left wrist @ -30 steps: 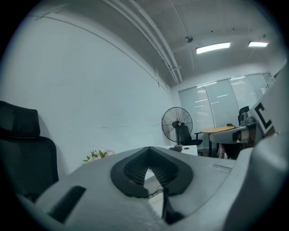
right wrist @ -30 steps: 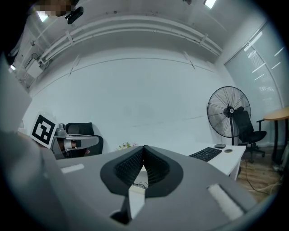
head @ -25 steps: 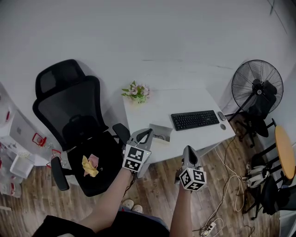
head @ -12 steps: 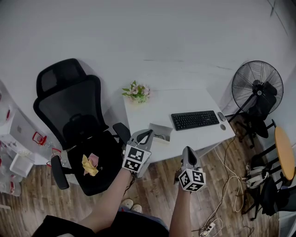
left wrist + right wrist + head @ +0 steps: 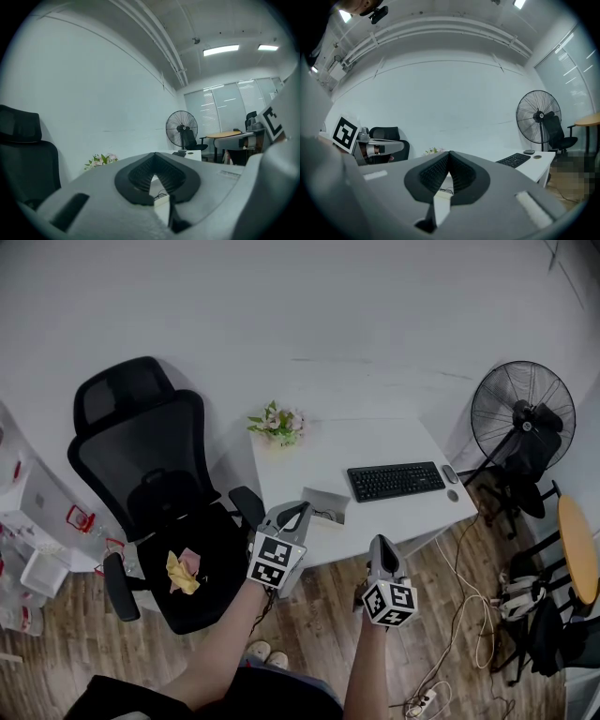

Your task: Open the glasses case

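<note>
White counter [image 5: 375, 442] against a pale wall [image 5: 281, 315], a black keyboard [image 5: 395, 482] on it serving as the marker for everything else. Left of the keyboard and nearer the front edge lies a small grey box, by its look the glasses case [image 5: 325, 506], lying flat. Whether its lid is fastened is too small to tell, though nothing shows it raised. Left of the keyboard and farther back sits a posy of flowers [image 5: 277, 425]; right of the keyboard, off the counter, stands a black fan [image 5: 521, 413], and well to its left a black office chair [image 5: 155, 493]. Nearer the person than the keyboard, the left tongs [image 5: 298, 510] and the right tongs [image 5: 380, 545] hover level, each with jaws pressed together and nothing between them — the left near the case's left end, contact not discernible. The opening looks unstarted: the approach, a steadying grip and the lifting of the lid all appear to remain.
</note>
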Demonstrator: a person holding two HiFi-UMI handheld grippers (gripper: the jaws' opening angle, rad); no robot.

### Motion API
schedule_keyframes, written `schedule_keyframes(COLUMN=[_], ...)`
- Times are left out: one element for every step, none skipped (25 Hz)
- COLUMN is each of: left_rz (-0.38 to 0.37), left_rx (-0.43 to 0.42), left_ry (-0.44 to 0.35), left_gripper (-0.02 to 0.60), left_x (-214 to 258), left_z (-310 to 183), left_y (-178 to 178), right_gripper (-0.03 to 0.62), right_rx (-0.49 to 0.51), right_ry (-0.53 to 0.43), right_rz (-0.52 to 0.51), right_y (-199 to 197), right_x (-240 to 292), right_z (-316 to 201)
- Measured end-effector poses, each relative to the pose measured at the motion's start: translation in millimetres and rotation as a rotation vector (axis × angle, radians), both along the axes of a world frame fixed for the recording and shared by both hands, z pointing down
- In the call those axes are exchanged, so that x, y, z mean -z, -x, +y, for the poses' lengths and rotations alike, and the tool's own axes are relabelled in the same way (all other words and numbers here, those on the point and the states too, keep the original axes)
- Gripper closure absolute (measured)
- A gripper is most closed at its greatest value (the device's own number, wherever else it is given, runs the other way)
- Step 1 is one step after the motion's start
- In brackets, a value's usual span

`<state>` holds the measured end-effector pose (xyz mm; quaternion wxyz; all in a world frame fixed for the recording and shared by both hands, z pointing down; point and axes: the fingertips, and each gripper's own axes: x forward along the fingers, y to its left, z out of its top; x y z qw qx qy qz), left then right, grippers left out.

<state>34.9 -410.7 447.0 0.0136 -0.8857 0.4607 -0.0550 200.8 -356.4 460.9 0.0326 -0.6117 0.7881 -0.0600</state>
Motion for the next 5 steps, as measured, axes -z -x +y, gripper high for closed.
schedule_keyframes(left_rz=[0.000,-0.001,-0.002,-0.003,-0.004], left_rx=[-0.001,-0.001,-0.002,-0.002,-0.002], left_ry=[0.001,0.002,0.003,0.004,0.005], left_gripper=[0.574,0.574,0.574,0.574,0.574], left_x=[-0.2,-0.5,-1.0,-1.6,-2.2], left_z=[0.2,0.5,0.8,1.1,1.4], left_y=[-0.5,-0.6,-0.5,-0.1,0.3], right_gripper=[0.585,0.585,0.585,0.585,0.585], right_rx=[0.001,0.002,0.003,0.004,0.004], right_ry=[0.001,0.002,0.003,0.005,0.006], right_rz=[0.000,-0.001,-0.001,-0.001,-0.002], right_y=[-0.1,0.2,0.7,1.3,1.9], right_x=[-0.2,-0.7,-1.4,-2.1,-2.7], right_z=[0.1,0.4,0.7,1.2,1.6])
